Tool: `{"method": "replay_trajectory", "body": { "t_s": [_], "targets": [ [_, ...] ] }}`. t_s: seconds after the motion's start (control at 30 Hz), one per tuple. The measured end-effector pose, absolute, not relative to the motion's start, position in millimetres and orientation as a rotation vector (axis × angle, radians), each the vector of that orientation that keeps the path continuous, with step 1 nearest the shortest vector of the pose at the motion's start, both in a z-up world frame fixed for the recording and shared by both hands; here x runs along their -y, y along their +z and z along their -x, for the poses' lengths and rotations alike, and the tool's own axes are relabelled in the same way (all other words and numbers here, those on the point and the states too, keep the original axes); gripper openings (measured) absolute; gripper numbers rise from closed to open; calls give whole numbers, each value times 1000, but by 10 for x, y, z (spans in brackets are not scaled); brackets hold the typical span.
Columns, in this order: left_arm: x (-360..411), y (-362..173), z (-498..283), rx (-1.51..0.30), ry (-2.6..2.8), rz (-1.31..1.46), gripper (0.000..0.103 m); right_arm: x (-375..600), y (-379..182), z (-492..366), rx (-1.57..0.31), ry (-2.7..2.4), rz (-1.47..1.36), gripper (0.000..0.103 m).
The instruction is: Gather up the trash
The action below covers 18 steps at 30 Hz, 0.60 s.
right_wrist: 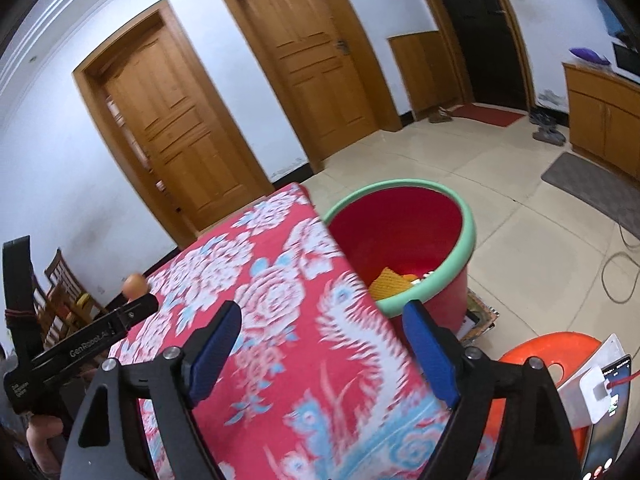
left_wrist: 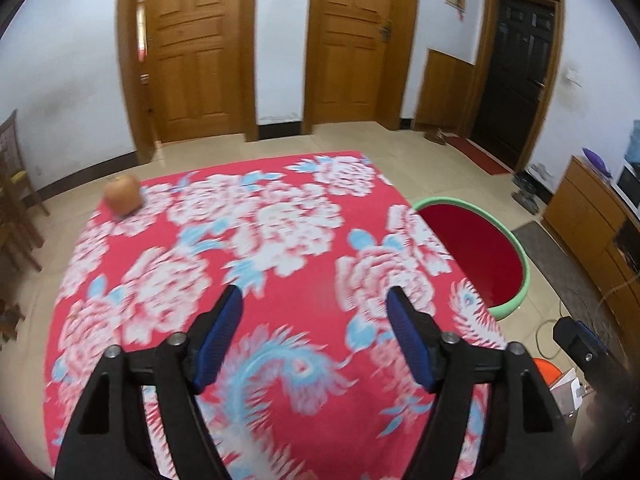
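Left claw [left_wrist: 314, 308] and right claw [right_wrist: 322, 322]: jaws apart, nothing between them, above the floral-clothed desk [left_wrist: 280, 220]. Apple [left_wrist: 123, 195] at far corner; red bucket [right_wrist: 400, 224] beside desk.

At your twelve o'clock lies a red tablecloth [left_wrist: 256, 240] patterned with white and light-blue flowers. At ten o'clock sits an orange-brown apple [left_wrist: 123, 194]. At two o'clock you see a red bucket [right_wrist: 400, 236] with a mint-green rim, yellow-orange scraps [right_wrist: 390, 282] inside.
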<state>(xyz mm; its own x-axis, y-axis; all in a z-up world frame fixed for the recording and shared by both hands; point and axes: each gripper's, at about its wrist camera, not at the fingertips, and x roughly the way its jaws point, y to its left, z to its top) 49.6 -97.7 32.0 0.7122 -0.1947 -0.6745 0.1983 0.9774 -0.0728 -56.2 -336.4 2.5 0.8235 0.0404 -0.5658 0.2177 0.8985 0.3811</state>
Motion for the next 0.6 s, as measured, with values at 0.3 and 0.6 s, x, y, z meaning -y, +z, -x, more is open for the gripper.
{"method": "replay_trajectory", "body": {
  "t_s": [0.3,0.6],
  "targets": [
    [558,465,-99,-687,-129,27,86,2913,171,717,-578,-18,-362,99],
    [279,544,155,-655,-51,57,87,2691,292,838,-557,20,-328,99]
  ]
}}
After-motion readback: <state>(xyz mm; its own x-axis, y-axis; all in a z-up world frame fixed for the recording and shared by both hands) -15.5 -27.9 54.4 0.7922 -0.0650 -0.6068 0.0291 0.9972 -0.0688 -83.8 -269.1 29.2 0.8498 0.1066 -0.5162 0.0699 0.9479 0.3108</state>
